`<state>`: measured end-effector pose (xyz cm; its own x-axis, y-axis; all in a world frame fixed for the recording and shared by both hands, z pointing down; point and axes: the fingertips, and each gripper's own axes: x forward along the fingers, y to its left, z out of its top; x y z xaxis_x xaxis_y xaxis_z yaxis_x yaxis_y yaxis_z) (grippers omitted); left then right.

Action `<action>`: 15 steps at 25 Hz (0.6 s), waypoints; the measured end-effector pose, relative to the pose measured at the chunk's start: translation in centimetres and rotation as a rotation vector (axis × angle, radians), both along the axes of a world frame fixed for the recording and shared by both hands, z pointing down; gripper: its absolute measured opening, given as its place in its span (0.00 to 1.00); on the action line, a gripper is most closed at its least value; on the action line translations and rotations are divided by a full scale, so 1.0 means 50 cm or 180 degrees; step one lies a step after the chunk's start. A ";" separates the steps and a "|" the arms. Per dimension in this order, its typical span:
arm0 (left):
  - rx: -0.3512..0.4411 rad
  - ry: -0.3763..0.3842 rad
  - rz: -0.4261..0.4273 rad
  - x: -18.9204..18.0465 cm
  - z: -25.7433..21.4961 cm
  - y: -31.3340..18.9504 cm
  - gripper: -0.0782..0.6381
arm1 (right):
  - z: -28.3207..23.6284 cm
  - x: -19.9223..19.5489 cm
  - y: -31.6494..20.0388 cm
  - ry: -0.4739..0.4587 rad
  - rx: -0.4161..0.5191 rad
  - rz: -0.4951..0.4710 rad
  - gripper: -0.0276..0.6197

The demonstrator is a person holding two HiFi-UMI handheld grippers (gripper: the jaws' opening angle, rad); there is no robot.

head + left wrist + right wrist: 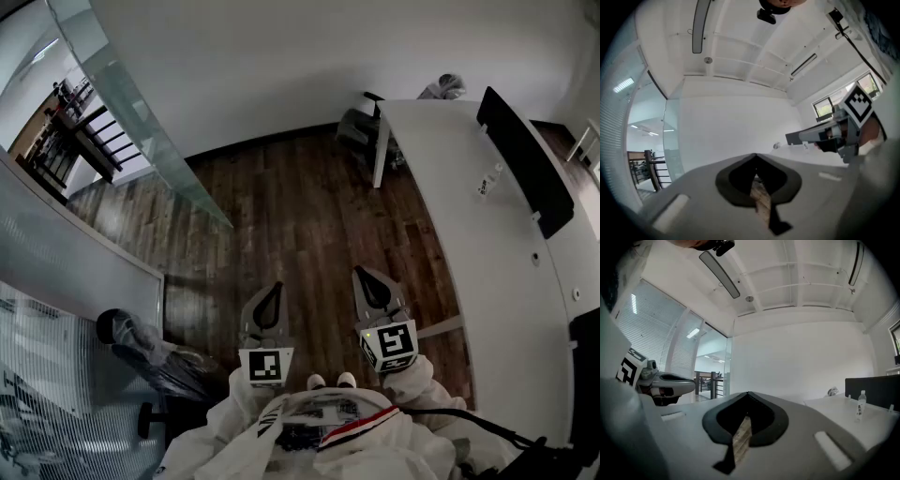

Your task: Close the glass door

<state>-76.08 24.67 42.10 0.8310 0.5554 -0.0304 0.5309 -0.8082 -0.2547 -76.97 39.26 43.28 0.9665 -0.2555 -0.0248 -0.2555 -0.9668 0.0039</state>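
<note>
We hold both tools level above the wood floor, side by side, just ahead of our white suit.

The left gripper has its jaws together, tips meeting, nothing between them. The right gripper is the same: jaws pressed together, empty.

The glass door stands at the floor's far left corner, swung open, its free edge reaching into the room. It is well apart from both grippers.

A white table runs along the floor's right edge. A black screen stands along it, with a small bottle just beside. A chair sits at the table's far corner, and an office chair at the floor's near left.
</note>
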 end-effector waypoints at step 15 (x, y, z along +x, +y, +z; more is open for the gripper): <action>-0.0059 -0.0048 0.0103 -0.040 0.015 0.050 0.11 | 0.012 -0.060 0.030 0.0056 -0.0030 -0.0023 0.05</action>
